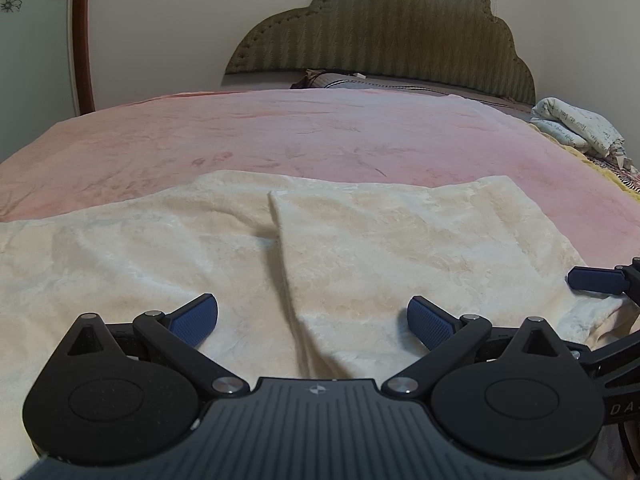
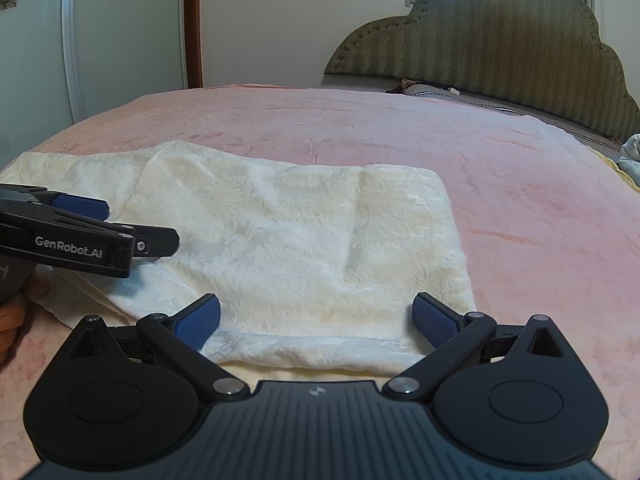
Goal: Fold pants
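cream pants spread flat on the pink bed, partly folded, one layer lapped over another. left gripper released, jaws wide, above the fabric; right gripper likewise released over the near hem. no containers in view. only in the left view: crumpled printed cloth at 2 o'clock. only in the right view: fingers at 9 o'clock, flowered wardrobe at 10.

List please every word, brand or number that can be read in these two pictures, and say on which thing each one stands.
"GenRobot.AI": on the side of the left gripper, in the right wrist view.
"DA": letters cut off at the picture's edge, on the right gripper, in the left wrist view.
Script on the folded cloth: too small to read.
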`<state>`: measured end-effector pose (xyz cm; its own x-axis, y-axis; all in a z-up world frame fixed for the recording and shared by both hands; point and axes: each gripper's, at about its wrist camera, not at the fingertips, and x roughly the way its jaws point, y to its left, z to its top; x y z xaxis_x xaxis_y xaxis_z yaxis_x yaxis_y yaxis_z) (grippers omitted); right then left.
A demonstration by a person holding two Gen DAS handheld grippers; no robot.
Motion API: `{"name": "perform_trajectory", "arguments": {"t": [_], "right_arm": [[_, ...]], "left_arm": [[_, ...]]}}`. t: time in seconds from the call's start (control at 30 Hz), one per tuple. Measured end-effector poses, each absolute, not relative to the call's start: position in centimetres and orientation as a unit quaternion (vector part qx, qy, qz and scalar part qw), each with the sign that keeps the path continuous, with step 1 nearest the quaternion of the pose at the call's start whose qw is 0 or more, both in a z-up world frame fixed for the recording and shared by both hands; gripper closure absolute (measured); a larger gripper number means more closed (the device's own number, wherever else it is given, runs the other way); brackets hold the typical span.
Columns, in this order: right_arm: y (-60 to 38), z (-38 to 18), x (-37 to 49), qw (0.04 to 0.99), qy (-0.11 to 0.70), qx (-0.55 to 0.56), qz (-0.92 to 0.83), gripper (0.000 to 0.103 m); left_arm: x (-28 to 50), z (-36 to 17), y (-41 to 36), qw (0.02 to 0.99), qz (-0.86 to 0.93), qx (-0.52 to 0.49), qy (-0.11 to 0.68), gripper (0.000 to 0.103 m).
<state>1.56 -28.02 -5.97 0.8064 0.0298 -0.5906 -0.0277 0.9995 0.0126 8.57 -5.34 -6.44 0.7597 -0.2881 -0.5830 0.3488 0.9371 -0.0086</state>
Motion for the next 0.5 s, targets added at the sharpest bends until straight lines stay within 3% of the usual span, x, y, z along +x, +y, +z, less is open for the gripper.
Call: {"name": "perform_trajectory", "arguments": {"t": [0.27,0.5], "right_arm": [[-26.3,-5.3,1.1,0.956,0.292,-0.027,-0.001,0.000],[-17.7,-2.2,0.9,0.960,0.224,-0.125,0.116,0.000]], "left_arm": [[6.3,-4.5,-1.0,0.950,-0.132,0.055,0.279,0.000],[4.0,-3.0,7.8,0.963,-0.003,0.027,0.268,0.001]]}}
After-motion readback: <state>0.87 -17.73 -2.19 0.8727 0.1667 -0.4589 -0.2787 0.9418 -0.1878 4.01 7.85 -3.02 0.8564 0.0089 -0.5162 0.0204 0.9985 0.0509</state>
